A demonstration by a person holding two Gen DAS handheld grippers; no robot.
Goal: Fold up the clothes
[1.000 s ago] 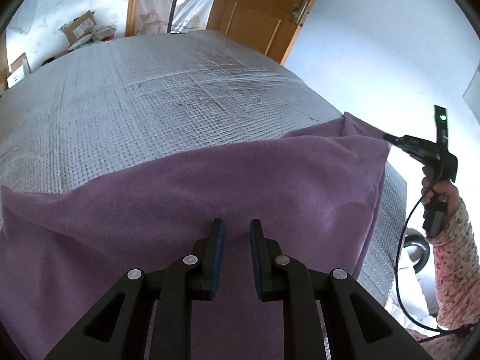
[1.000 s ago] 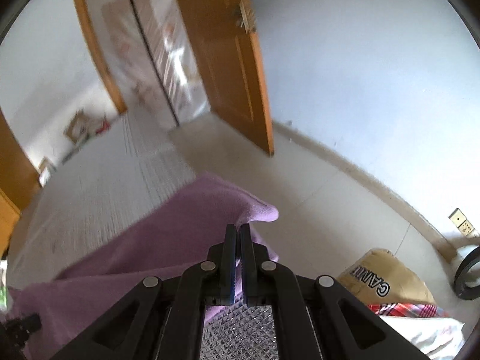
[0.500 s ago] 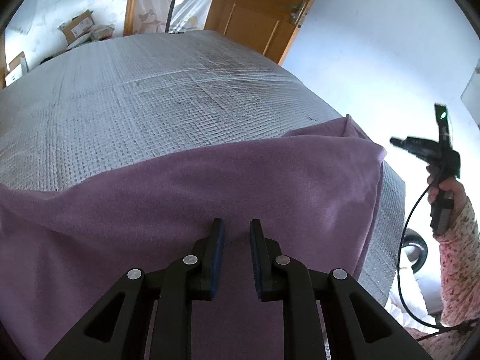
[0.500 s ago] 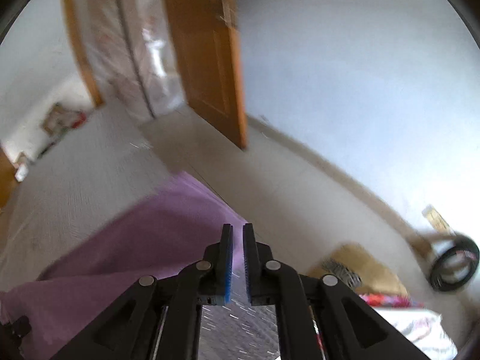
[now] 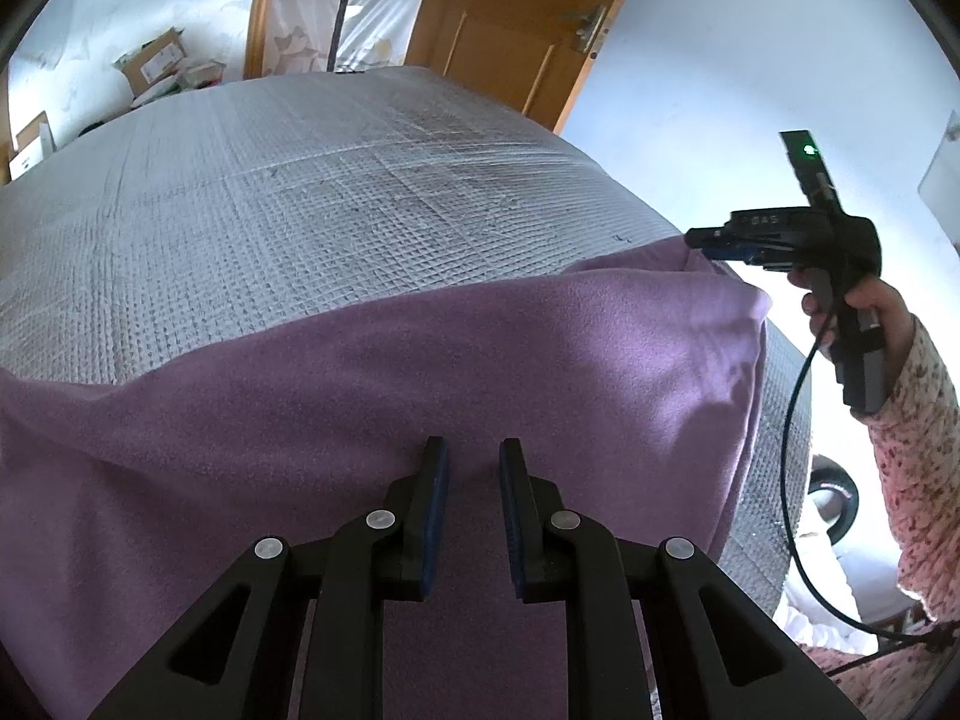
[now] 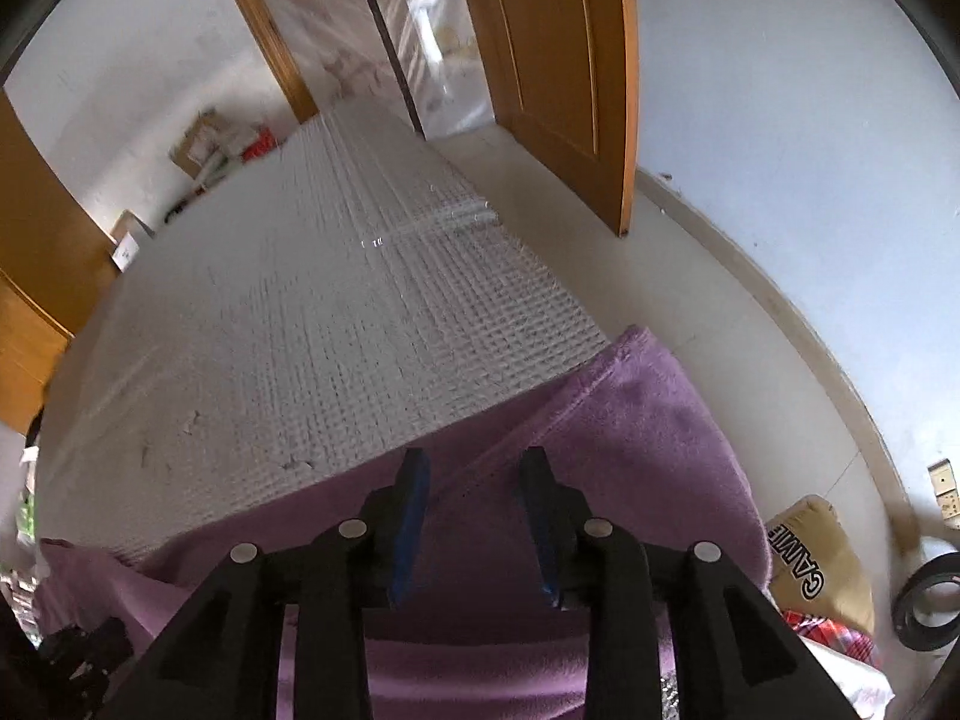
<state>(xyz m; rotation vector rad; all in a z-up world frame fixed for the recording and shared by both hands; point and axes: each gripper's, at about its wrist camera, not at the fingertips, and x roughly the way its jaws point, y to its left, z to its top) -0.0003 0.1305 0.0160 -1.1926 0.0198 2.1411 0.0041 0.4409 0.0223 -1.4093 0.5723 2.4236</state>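
Purple garment [image 5: 420, 372] lay spread across the lower frame on the grey bed cover [image 5: 300, 192].

Left gripper [image 5: 474, 468] hovered unclenched above it; right gripper [image 6: 474, 480] was opening over the far-right corner, probably to regrasp.

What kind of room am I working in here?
Probably a bedroom used partly for storage in a home: a wide bed-like surface under a grey gridded cover, a wooden door, and cardboard boxes against the far wall.
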